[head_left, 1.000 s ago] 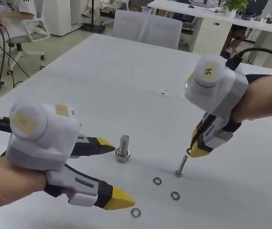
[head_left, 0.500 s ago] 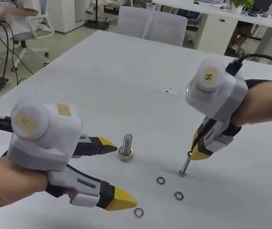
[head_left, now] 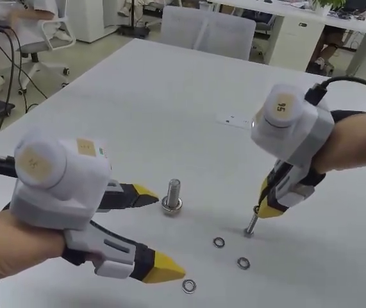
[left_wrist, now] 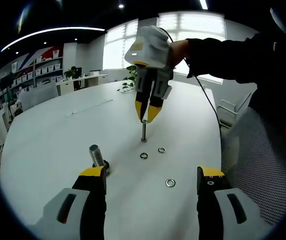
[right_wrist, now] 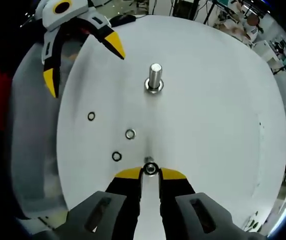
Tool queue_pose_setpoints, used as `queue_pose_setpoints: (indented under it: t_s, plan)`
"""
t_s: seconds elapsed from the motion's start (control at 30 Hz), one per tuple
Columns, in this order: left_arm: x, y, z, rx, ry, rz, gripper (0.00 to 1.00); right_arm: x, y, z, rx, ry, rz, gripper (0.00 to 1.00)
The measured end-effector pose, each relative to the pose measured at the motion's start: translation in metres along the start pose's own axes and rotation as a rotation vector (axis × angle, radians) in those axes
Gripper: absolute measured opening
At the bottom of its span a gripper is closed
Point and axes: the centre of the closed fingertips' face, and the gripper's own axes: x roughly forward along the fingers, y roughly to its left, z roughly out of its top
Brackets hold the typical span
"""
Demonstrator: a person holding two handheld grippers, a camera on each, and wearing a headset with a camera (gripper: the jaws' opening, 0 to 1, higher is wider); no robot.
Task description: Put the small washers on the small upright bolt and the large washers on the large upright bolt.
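The small upright bolt (head_left: pixel 251 226) stands on the white table, and my right gripper (head_left: pixel 265 210) points down at its top. In the right gripper view its jaws (right_wrist: pixel 151 172) are shut on a small washer (right_wrist: pixel 151 168) right over the bolt's tip. The large upright bolt (head_left: pixel 172 194) stands further left with a washer round its base. My left gripper (head_left: pixel 158 231) is open and holds nothing, its jaws on either side of the space in front of the large bolt (left_wrist: pixel 97 156). Three loose washers (head_left: pixel 219 242) (head_left: pixel 243 262) (head_left: pixel 189 285) lie flat near the small bolt (left_wrist: pixel 144 132).
The white tabletop (head_left: pixel 170 109) stretches far beyond the bolts. A small label (head_left: pixel 232 119) lies on it further back. Office chairs (head_left: pixel 208 32) and desks stand past the far edge. The nearest loose washer (left_wrist: pixel 170 182) lies between my left jaws.
The head camera has shifted slightly. My right gripper has edged closer over the small bolt's top with the washer. The left gripper has stayed in place.
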Motion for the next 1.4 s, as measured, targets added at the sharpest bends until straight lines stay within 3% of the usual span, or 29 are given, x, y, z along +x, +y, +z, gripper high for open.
queue_pose_setpoints:
  t_s: [0.37,1.0,1.4]
  plan:
    - [0.0,0.0,-0.001,-0.002,0.001,0.002,0.73,0.01,-0.004,-0.003,0.012,-0.003,0.011,0.14]
    - [0.0,-0.001,-0.003,-0.01,0.01,0.005,0.73,0.041,0.005,-0.008,0.039,-0.024,0.026,0.14]
    - [-0.001,-0.002,-0.005,-0.012,0.014,0.005,0.73,0.049,0.009,-0.01,0.032,-0.025,0.029,0.14]
